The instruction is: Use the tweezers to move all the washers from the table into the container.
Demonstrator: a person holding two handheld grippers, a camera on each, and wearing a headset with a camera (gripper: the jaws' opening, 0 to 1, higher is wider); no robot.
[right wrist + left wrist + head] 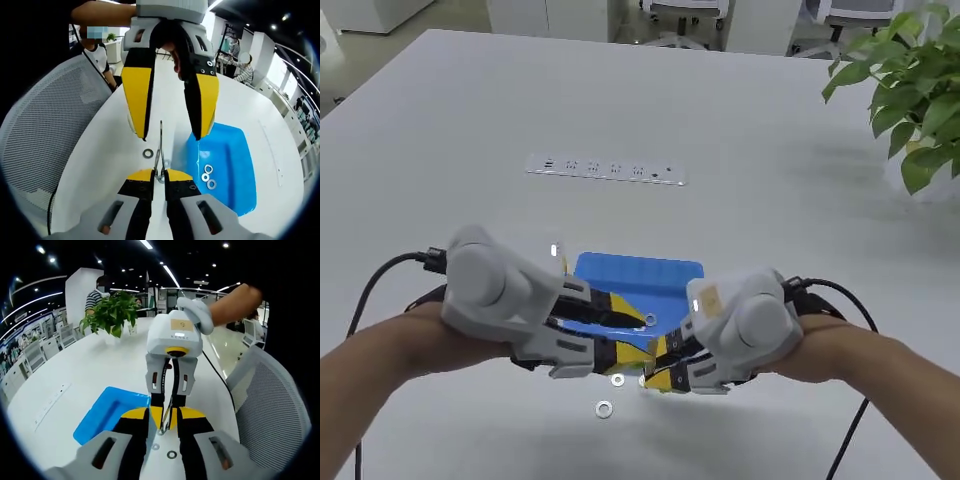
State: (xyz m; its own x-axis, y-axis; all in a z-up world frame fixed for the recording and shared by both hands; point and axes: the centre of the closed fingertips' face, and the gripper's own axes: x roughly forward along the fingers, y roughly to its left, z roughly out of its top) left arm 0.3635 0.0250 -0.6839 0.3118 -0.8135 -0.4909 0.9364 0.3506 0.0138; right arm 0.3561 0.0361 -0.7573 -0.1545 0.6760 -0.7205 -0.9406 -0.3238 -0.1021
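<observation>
In the head view, your left gripper and your right gripper meet tip to tip low over the white table. They sit at the near edge of the blue container. Two loose washers lie on the table just below the tips. A third may sit half hidden under the right jaws, but that spot is too crowded to be sure. A power strip lies well beyond the container, and a potted plant stands at the far right.

In the left gripper view, your own yellow jaws stand apart with a thin pair of tweezers running down the gap between them. Neither jaw seems to press on the tweezers. The right gripper faces you from above, with its black fingers drawn in around the tweezers' upper end. The container lies to the left, and two washers lie on the table near your jaw tips.

In the right gripper view, your jaws are closed together on the tweezers, which point straight ahead with their tip down at the table. The left gripper hangs from the top with its jaws spread wide, one on either side of the tweezers. One washer lies on the table just left of the tweezers. The container on the right holds three washers in the container, clustered near its closer end.
</observation>
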